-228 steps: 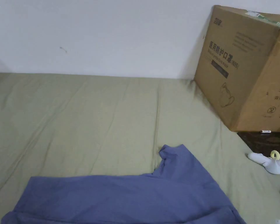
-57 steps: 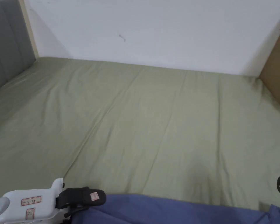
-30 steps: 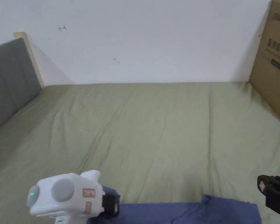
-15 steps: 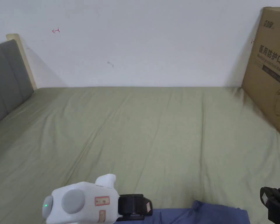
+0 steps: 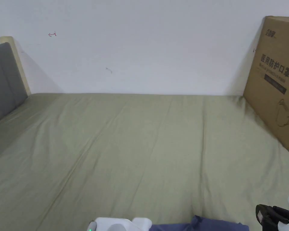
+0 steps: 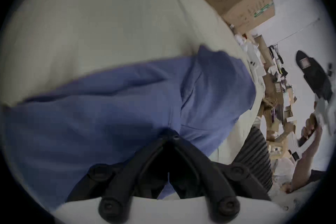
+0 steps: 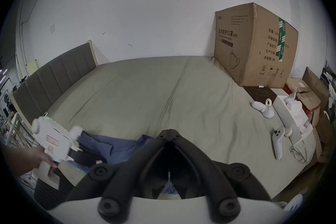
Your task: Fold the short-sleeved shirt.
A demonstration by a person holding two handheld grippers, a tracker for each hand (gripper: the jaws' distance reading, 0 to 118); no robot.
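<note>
Low across the left gripper view, blue short-sleeved shirt [image 6: 127, 109] spread on bed [image 5: 141, 135]. Left gripper [image 6: 171, 135] fingers closed, apparently pinching cloth, likely for straightening. Right gripper [image 7: 169, 130] fingers pressed together, seemingly empty, raised beside the shirt.

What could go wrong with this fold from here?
1. The blue shirt lies bunched with creases near the sleeve, so folding now may lock wrinkles in.
2. The shirt sits close to the bed's near edge; a pull toward the person might drag it off.
3. The right gripper is raised clear of the cloth, leaving the left gripper working alone, which may skew the fold.
</note>
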